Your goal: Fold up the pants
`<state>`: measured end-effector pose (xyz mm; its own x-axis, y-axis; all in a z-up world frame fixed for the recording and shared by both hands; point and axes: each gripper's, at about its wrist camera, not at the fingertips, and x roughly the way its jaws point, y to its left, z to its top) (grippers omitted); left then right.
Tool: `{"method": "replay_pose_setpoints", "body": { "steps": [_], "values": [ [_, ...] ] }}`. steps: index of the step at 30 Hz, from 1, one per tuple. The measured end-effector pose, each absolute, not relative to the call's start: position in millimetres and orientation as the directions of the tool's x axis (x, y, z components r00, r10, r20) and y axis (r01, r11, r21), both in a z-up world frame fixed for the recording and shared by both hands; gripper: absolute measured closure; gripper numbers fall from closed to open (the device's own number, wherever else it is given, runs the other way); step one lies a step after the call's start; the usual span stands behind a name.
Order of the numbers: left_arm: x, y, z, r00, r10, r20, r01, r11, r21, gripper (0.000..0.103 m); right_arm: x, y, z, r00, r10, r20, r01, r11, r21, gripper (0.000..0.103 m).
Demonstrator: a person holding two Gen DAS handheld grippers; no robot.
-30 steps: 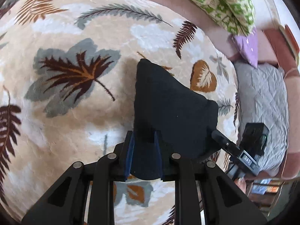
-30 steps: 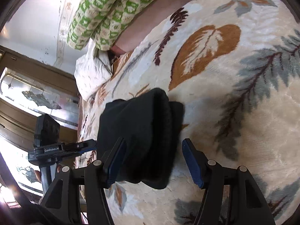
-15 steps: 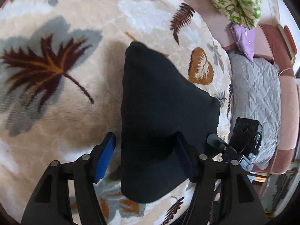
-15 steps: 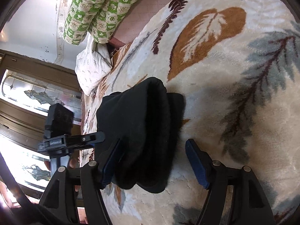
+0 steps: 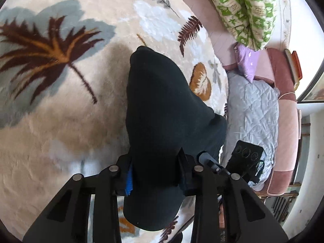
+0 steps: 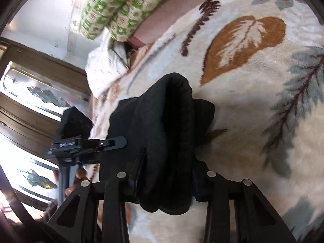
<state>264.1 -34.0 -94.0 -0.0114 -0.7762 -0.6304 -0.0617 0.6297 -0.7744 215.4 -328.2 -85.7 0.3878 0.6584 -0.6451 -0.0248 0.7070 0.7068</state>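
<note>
Pants (image 5: 162,109) are being clamped by both tongs (image 5: 156,174) (image 6: 166,179), just closed; thick bundled folds risk slipping out.

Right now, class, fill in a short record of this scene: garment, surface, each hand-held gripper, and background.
garment: black pants, bunched into a thick folded bundle
surface: cream leaf-print blanket
left hand-held gripper: jaws have just closed onto the near edge of the pants
right hand-held gripper: jaws have just closed onto the pants, fabric pressed between them
background: green patterned quilt, grey quilted cover, purple pillow
</note>
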Motion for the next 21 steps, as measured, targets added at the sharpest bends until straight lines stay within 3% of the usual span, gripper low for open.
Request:
{"method": "replay_pose_setpoints", "body": {
  "steps": [5,10,14,21],
  "values": [
    [252,-10,-82,0.019,-0.815,-0.58,-0.081,0.577,-0.813,0.073,202,-319,-83,0.408,0.691,-0.597,0.006,0.652,0.758,0.067],
    [258,21,-58,0.076,-0.801,-0.594,-0.074,0.59,-0.804,0.073,202,-291,-64,0.425,0.708,-0.563,-0.023,0.631,0.776,0.067],
    [264,47,-45,0.115,-0.747,-0.655,-0.034,0.656,-0.754,0.072,216,-258,-49,0.421,0.71,-0.565,-0.063,0.644,0.762,0.067],
    [278,62,-91,0.052,-0.636,-0.77,-0.032,0.77,-0.637,0.072,226,-215,-78,0.403,0.638,-0.656,-0.057,0.733,0.678,0.063]
  ]
}}
